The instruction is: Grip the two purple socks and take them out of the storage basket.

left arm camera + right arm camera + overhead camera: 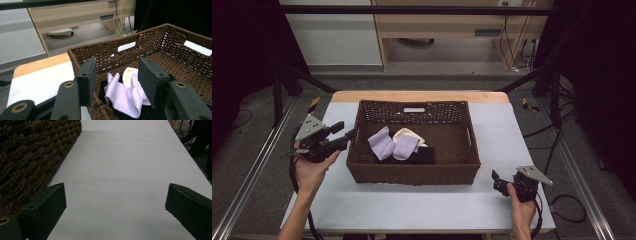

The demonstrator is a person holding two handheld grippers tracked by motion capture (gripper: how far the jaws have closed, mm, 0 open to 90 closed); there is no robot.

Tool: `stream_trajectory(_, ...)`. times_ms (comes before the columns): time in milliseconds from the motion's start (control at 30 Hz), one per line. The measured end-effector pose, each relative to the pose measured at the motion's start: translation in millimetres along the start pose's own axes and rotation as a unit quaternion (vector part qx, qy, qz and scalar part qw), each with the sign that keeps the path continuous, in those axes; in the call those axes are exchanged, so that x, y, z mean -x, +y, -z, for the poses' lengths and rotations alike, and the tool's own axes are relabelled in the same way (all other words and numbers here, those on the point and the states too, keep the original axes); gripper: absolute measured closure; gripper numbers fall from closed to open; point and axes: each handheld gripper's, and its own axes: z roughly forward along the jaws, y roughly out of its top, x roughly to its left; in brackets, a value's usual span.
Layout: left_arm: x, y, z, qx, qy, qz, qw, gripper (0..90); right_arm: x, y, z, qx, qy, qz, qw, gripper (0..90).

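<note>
Socks [393, 145] already lie in the basket [412, 175] at frame centre. Left tongs [346, 135] at its rim and right tongs [496, 180] lower right are released, empty.

A white desk [422, 205] stands on a grey floor [257, 165]. Behind it are a wooden cabinet [447, 25], a white wall [332, 40] and some black cables [517, 50].
</note>
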Motion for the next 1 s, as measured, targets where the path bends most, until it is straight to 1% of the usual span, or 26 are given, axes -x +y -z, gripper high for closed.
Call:
stream_trajectory(100, 3.2, 5.5, -8.3, -0.006, -0.001, -0.008, 0.9999, 49.0, -0.3, 0.1, 0.1, -0.001, 0.0, 0.0, 1.0, 3.9)
stream_trajectory(167, 4.3, 8.2, -14.0, -0.008, 0.0, -0.007, 0.9999, 48.9, -0.3, 0.1, 0.0, 0.0, -0.001, 0.001, 1.0, 3.9)
stream_trajectory(233, 5.6, 10.7, -22.1, -0.011, -0.003, -0.005, 0.9999, 48.6, -0.5, 0.1, -0.1, 0.0, -0.001, 0.001, 1.0, 3.9)
stream_trajectory(333, 7.2, 13.5, -29.9, -0.018, -0.003, -0.007, 0.9998, 48.1, -0.6, 0.1, -0.3, -0.001, 0.0, 0.003, 1.0, 3.9)
stream_trajectory(400, 8.9, 15.4, -36.2, -0.018, -0.006, -0.002, 0.9998, 47.5, -0.5, 0.1, -0.3, -0.001, 0.0, 0.003, 1.0, 3.9)
stream_trajectory(600, 14.2, 21.4, -56.1, -0.028, -0.006, -0.011, 0.9995, 47.0, -0.8, 0.1, -0.4, -0.001, -0.001, 0.004, 1.0, 3.9)
stream_trajectory(667, 15.6, 21.7, -63.4, -0.031, -0.003, -0.013, 0.9994, 47.0, -0.9, 0.1, -0.4, -0.002, 0.0, 0.003, 1.0, 3.9)
stream_trajectory(700, 16.2, 21.2, -67.4, -0.031, -0.007, -0.012, 0.9994, 47.0, -1.0, 0.2, -0.4, -0.002, 0.0, 0.003, 1.0, 3.9)
stream_trajectory(767, 17.6, 19.5, -76.8, -0.04, -0.004, -0.012, 0.9991, 46.8, -1.0, 0.1, -0.4, -0.002, -0.001, 0.004, 1.0, 3.9)
stream_trajectory(867, 17.7, 17.2, -85.3, -0.047, -0.003, -0.009, 0.9989, 46.7, -1.1, 0.1, -0.5, -0.001, -0.001, 0.004, 1.0, 3.9)
stream_trajectory(1000, 16.5, 14.1, -98.7, -0.057, 0.002, -0.011, 0.9983, 46.8, -1.3, 0.3, -0.9, -0.004, 0.0, 0.004, 1.0, 3.9)
